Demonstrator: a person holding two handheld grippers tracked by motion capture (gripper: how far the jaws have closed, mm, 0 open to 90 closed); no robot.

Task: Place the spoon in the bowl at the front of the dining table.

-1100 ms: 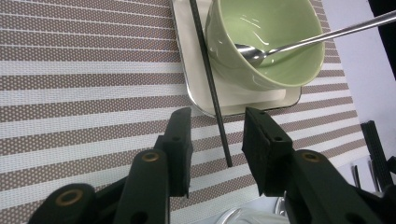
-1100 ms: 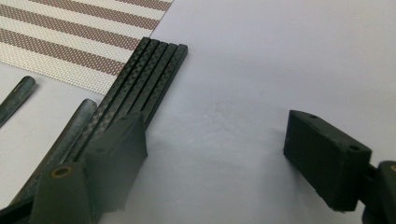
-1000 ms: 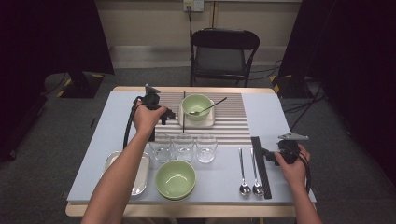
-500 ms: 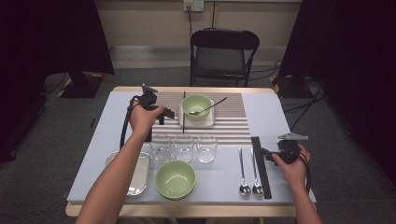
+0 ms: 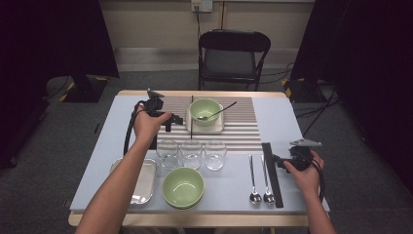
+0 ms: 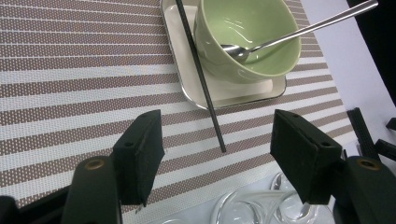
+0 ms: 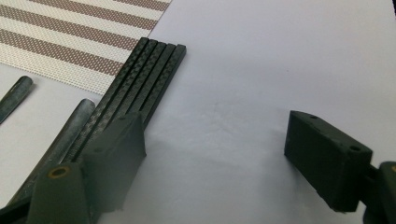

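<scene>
My left gripper (image 5: 176, 120) hovers over the left part of the striped placemat (image 5: 243, 127), open; its jaws have just been opening. A single black chopstick (image 6: 201, 74) leans on the rim of the white tray (image 6: 233, 95), and its near end lies in the gap between the jaws, untouched by the pads. A green bowl (image 6: 247, 42) with a spoon (image 6: 299, 30) in it stands on that tray. My right gripper (image 7: 217, 130) is open over bare table, its left jaw beside a bundle of black chopsticks (image 7: 140, 79).
Three glasses (image 5: 191, 154) stand in a row in front of the placemat. A second green bowl (image 5: 183, 186) and a metal tray (image 5: 141, 180) sit near the front edge. Two spoons (image 5: 260, 180) lie left of the chopstick bundle (image 5: 272, 173). A chair (image 5: 233, 56) stands behind the table.
The left hand has barely shifted and the single chopstick lies where it did. The right hand has kept still.
</scene>
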